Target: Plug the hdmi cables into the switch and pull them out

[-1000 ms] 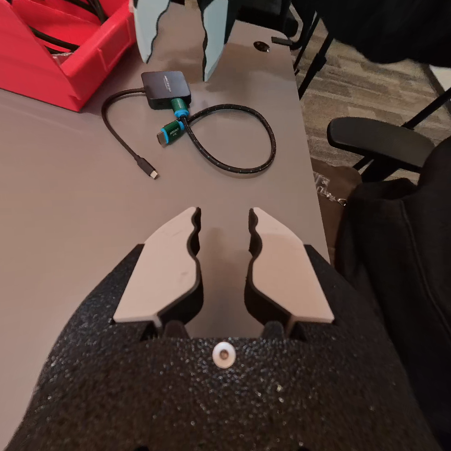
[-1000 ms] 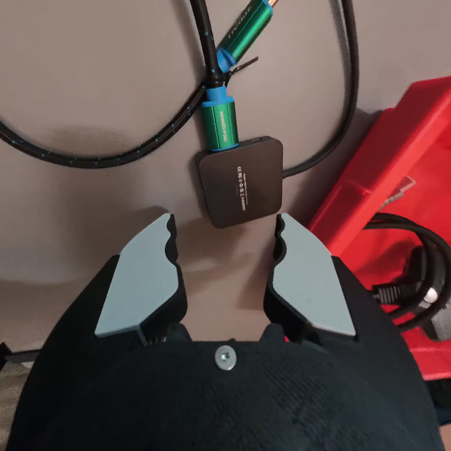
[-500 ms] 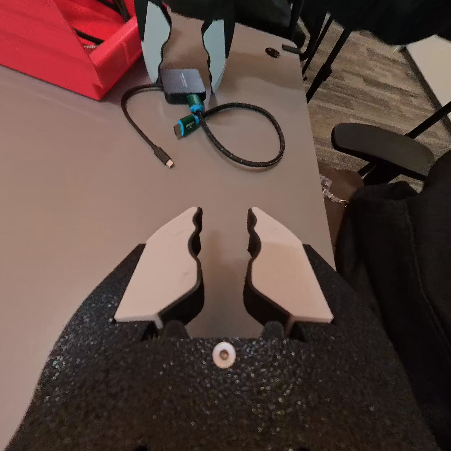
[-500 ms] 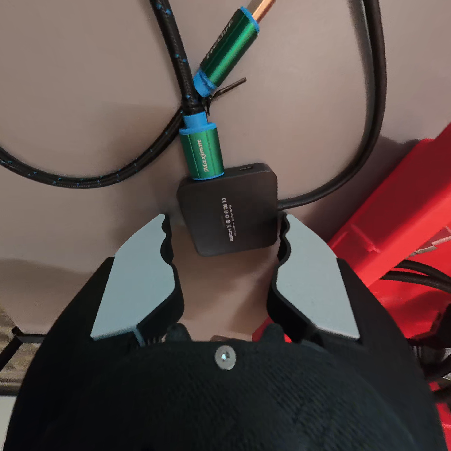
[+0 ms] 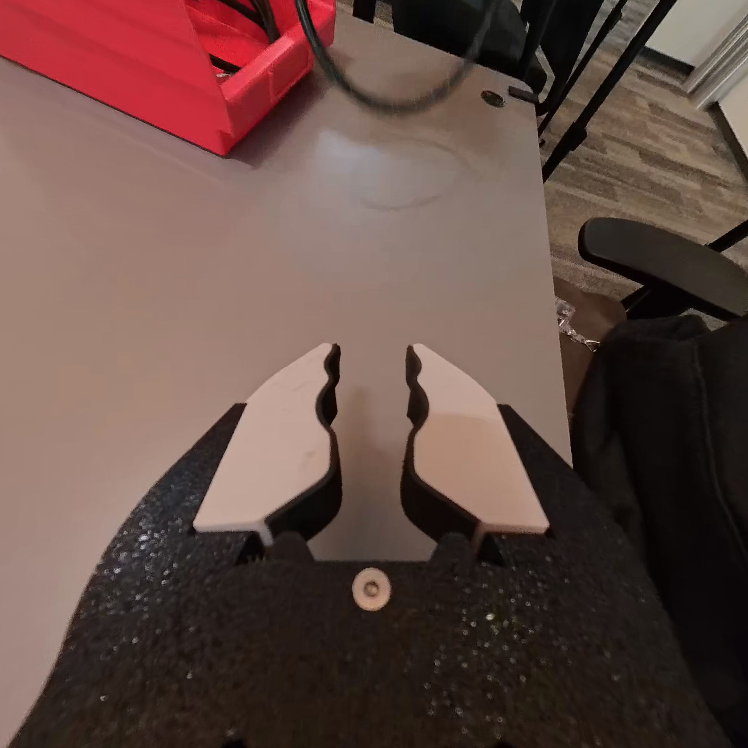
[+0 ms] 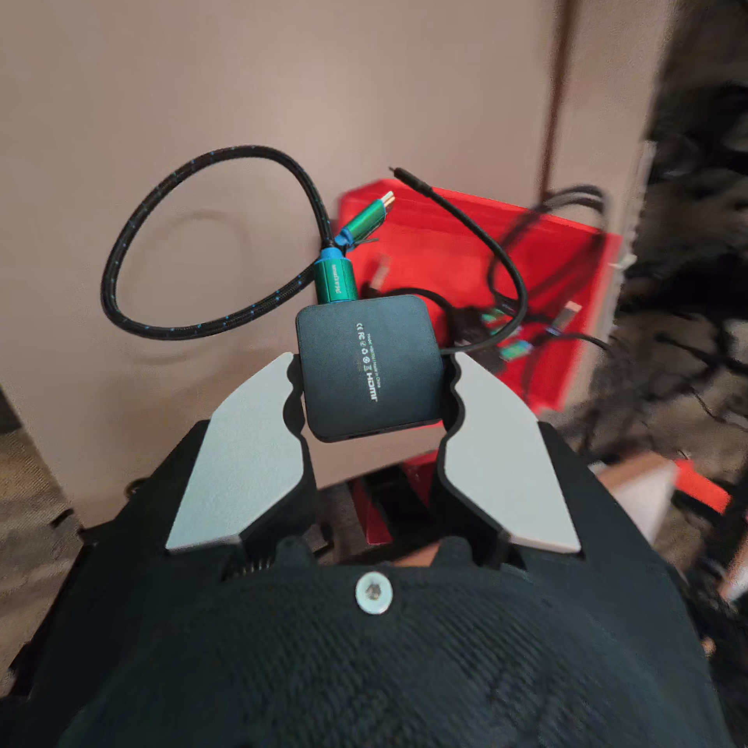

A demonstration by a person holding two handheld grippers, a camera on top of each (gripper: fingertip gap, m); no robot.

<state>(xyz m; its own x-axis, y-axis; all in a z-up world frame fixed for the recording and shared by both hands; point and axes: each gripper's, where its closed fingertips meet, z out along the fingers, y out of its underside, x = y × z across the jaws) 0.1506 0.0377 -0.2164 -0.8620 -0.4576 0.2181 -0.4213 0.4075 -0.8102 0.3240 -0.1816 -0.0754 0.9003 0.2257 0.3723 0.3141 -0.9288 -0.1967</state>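
My right gripper (image 6: 372, 364) is shut on the black square switch (image 6: 366, 366) and holds it in the air above the table. A green plug (image 6: 335, 281) of the braided black HDMI cable (image 6: 133, 251) sits in the switch; the cable's other green plug (image 6: 366, 220) hangs free beside it. The switch's own thin black lead (image 6: 477, 239) arcs out to the right. In the left wrist view only a blurred loop of the cable (image 5: 388, 93) shows near the top. My left gripper (image 5: 372, 352) is open and empty, low over the grey table (image 5: 162, 283).
A red bin (image 5: 170, 64) holding several cables stands at the table's far left; it also shows behind the switch in the right wrist view (image 6: 526, 263). A black chair armrest (image 5: 655, 263) and dark clothing (image 5: 668, 465) lie past the table's right edge.
My right gripper closed on the switch and lifted it, with cable attached, off the table toward the red bin. The left gripper stayed open and nearly still.
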